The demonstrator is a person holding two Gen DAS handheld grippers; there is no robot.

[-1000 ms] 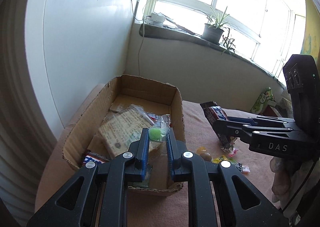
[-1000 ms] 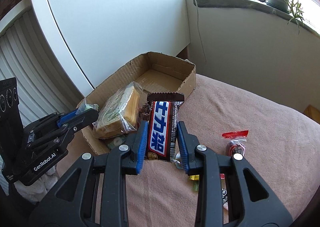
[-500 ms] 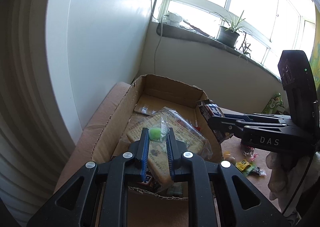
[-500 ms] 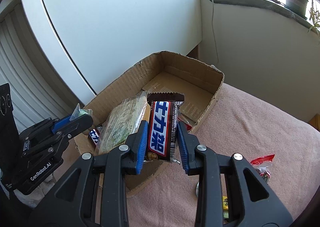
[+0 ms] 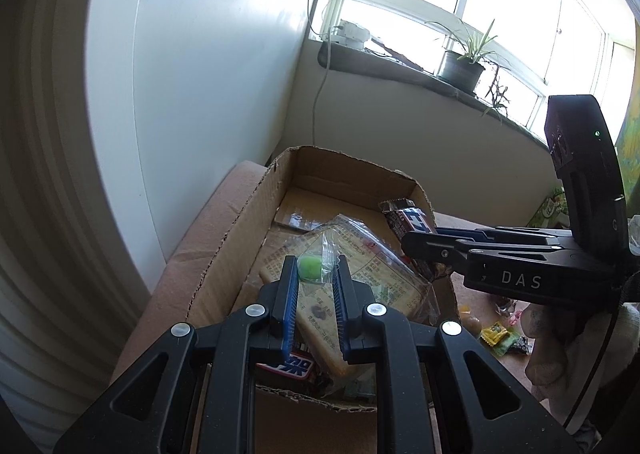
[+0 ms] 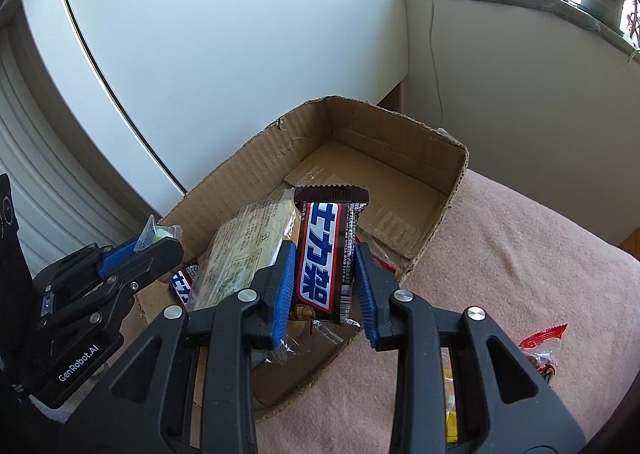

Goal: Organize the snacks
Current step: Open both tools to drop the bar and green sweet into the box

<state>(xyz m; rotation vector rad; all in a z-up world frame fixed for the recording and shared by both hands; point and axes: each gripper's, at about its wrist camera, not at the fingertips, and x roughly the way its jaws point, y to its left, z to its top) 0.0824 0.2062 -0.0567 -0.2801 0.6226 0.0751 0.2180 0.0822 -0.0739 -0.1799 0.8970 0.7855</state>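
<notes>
The left gripper (image 5: 315, 274) was clamped on a small clear-wrapped green candy (image 5: 310, 267), blue pads pinching the wrapper on both sides, and it hung right above the cardboard box (image 5: 236, 230). Over to the other side: the right gripper (image 6: 323, 274) had a firm grasp on a brown chocolate bar (image 6: 326, 254) with blue lettering on white, standing upright between the fingers, its crimped top edge poking well above the tips. That bar sat over the near right part of the box (image 6: 404, 129), just above the rim.

Down in the box, a big clear-wrapped biscuit pack (image 5: 352, 282) lay tilted across the middle, directly under the green candy. Beneath its near end peeked a second chocolate bar (image 5: 292, 368) of the same brand. The far end of the box floor showed bare cardboard.

From the right wrist camera, the left gripper (image 6: 158, 244) came in from the left with the candy (image 6: 160, 232) at its tip. The box rested on a pink cloth (image 6: 520, 254). Loose sweets lay there to the right of the box: a red-wrapped candy (image 6: 540, 350) and, in the left view, a yellow-wrapped one (image 5: 494, 334). A potted plant (image 5: 460, 67) stood on the windowsill behind.
</notes>
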